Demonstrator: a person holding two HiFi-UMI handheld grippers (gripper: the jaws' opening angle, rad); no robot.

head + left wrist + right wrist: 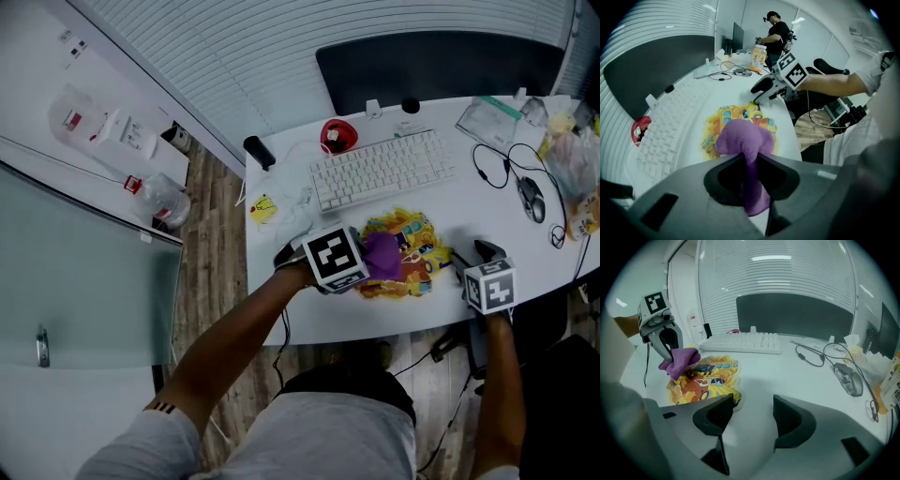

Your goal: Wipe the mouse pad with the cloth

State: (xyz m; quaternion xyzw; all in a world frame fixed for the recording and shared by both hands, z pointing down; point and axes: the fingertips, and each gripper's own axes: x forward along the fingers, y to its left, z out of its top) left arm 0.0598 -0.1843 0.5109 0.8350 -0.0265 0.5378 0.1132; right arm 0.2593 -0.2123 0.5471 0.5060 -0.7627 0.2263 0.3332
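Head view: pinched a purple cloth (383,253) in the left gripper (367,262), over the left part of the colourful mouse pad (419,247) on the white tabletop (394,311), just in front of the keyboard (380,169).

Left gripper view: clamped the cloth tight, its bunched end over the pad.

Right gripper view: kept the right gripper (750,416) spread and empty at the pad's edge.
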